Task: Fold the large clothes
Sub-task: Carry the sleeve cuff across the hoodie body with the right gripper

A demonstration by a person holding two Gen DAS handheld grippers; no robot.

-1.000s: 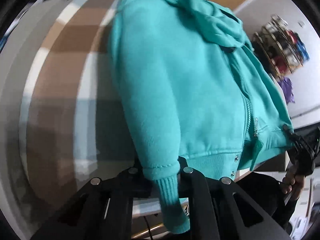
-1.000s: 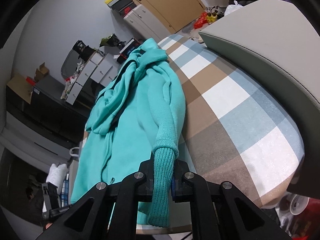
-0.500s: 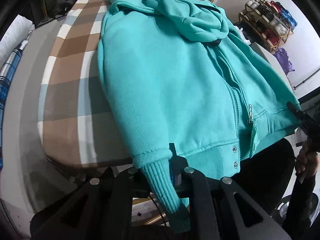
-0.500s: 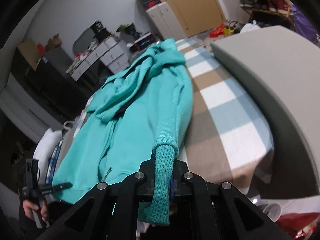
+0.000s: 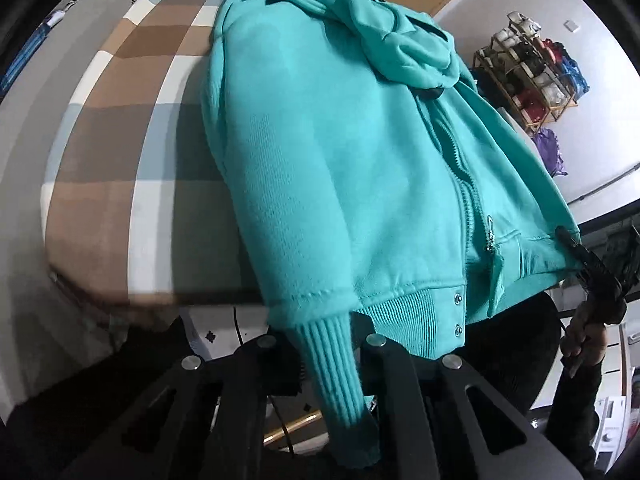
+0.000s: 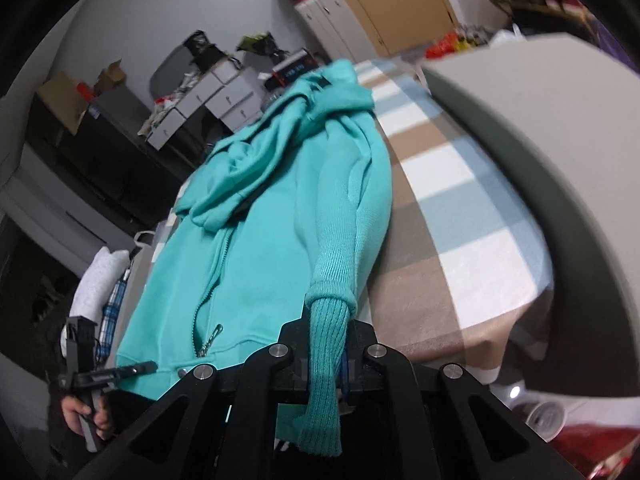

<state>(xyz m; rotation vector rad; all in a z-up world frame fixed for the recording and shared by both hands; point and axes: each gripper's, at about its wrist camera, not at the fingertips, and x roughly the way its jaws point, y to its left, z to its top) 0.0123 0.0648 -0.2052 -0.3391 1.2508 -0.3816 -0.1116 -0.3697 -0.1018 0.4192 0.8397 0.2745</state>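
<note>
One teal zip hoodie [image 5: 328, 168] lies front up on a checked cloth [image 5: 112, 184] over a table, its hem hanging off the near edge. Each of the two grippers is clamped on one ribbed cuff. The left gripper [image 5: 332, 344] pinches the left cuff [image 5: 336, 376], its jaws having just closed further on the knit. The right gripper [image 6: 328, 344] pinches the right cuff [image 6: 324, 368], which dangles below the jaws.

Only the left wrist view shows two snap studs [image 5: 458, 314] on the hem band and a shoe rack [image 5: 532, 80] by the wall. Only the right wrist view shows a grey cushion [image 6: 560, 152], stacked grey boxes [image 6: 208, 100] and a wooden door [image 6: 384, 0]. Each view catches the opposite gripper at the hoodie's far hem corner.
</note>
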